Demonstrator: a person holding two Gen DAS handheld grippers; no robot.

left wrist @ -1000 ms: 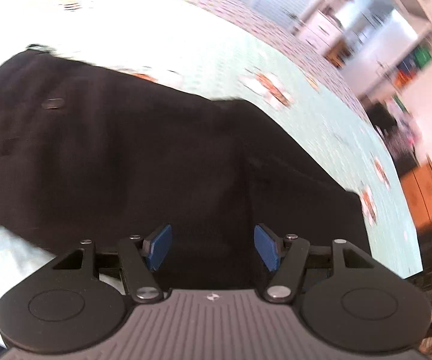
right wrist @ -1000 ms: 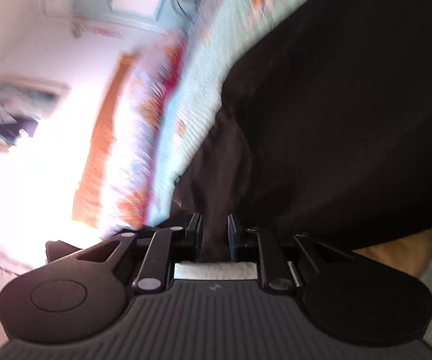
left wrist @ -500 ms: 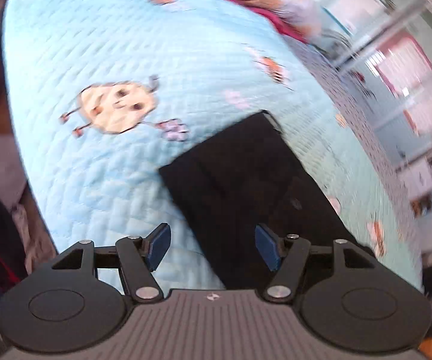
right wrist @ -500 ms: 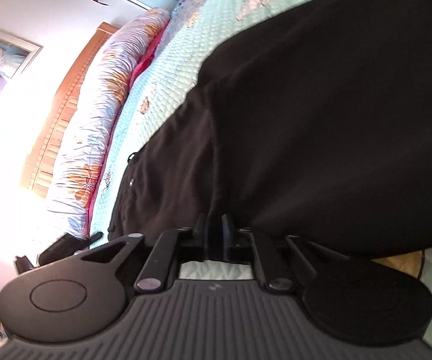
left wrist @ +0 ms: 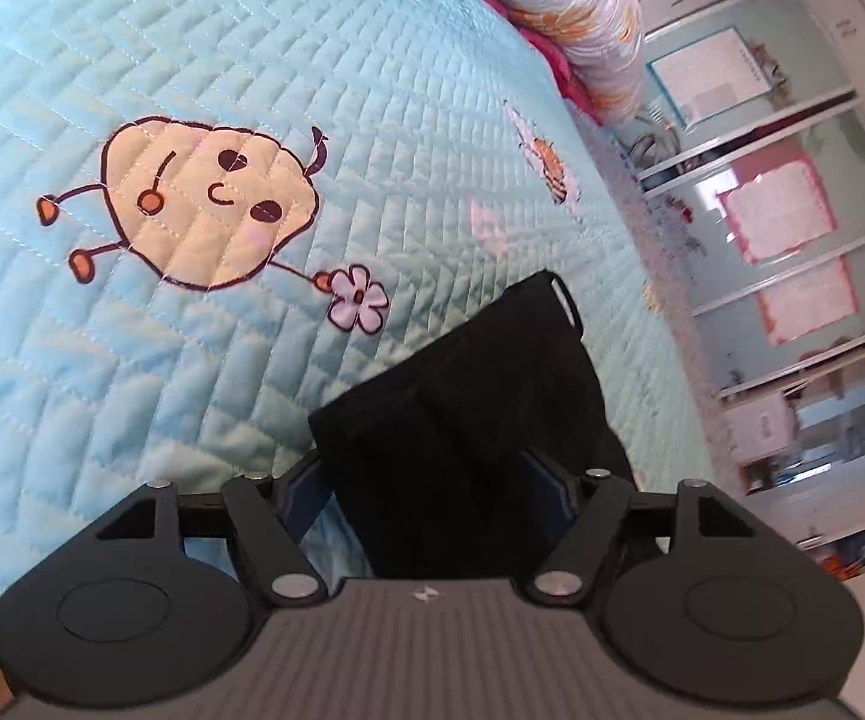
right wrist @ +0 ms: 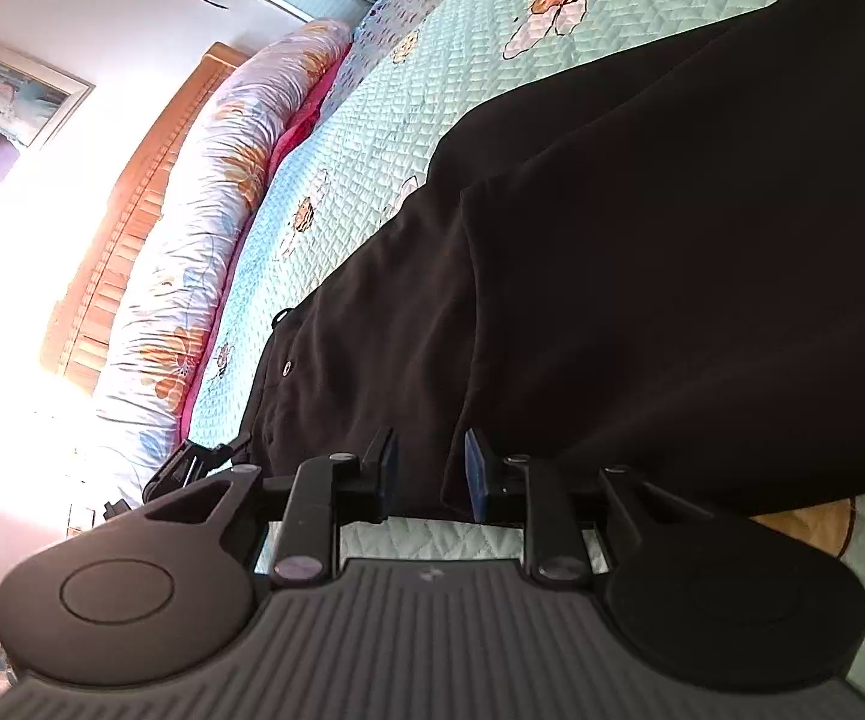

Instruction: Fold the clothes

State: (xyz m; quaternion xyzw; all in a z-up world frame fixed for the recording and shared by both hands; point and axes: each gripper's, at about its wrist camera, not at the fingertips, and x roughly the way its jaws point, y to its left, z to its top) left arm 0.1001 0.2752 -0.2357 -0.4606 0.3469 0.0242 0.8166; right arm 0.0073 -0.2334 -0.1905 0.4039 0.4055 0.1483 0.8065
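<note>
Black trousers between both tongs

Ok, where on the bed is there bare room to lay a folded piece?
Bare quilt lies open around the cartoon face patch, between the black garment and the long pillow. Around the left claw, the garment crowds the quilt.

One black garment, one quilt, one long pillow, two grippers

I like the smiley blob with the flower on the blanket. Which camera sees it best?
The left wrist view. The smiley blob lies whole and sharp there on the blue quilt. The right wrist view shows none of it, only bees and black clothes.
</note>
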